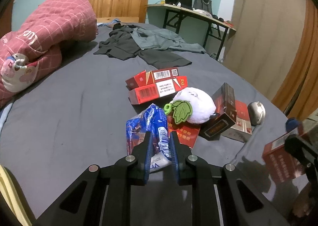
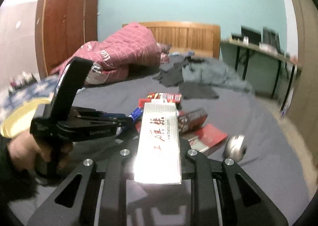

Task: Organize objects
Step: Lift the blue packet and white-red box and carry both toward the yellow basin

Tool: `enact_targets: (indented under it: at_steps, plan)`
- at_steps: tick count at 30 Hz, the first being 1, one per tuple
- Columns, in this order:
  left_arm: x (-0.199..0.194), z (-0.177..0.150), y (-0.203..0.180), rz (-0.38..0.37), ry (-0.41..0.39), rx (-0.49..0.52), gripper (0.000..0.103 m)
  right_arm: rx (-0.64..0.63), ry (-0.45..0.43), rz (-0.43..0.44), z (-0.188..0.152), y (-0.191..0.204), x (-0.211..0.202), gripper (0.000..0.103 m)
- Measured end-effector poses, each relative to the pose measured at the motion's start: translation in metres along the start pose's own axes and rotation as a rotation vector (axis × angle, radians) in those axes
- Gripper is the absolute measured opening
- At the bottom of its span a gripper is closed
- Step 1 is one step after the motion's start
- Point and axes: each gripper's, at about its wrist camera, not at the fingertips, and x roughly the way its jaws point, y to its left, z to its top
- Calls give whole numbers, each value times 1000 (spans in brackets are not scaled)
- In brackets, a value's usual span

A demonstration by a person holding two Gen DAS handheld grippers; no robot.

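Left gripper [image 1: 160, 140] was clamped on the blue tissue pack [image 1: 147, 126]. Right gripper [image 2: 158, 146] gripped a silver-topped carton [image 2: 159, 138] above the bed [image 1: 69, 97].

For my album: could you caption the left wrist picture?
Left tool shut on a blue packet, beside red boxes and a plush toy on a grey bed.

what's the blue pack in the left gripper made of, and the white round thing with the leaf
Blue pack: looks like thin glossy plastic film, going by its crinkles and shiny highlights. White round thing: apparently soft plush fabric with a fuzzy matte surface; its green leaf looks like stitched felt.
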Motion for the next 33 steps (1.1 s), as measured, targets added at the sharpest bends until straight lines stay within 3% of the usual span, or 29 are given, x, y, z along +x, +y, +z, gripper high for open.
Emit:
enact_targets:
  at_steps: [4,19,33]
  plan:
    - [5,-2,2,-2,10,-3,11,-95,34,-42,-3,10,6,23]
    - [14,-3,9,-14,34,-30,5,-57,64,-24,-2,3,10,23]
    - [-1,-1,8,1,-1,4,4,-39,59,-14,1,0,7,23]
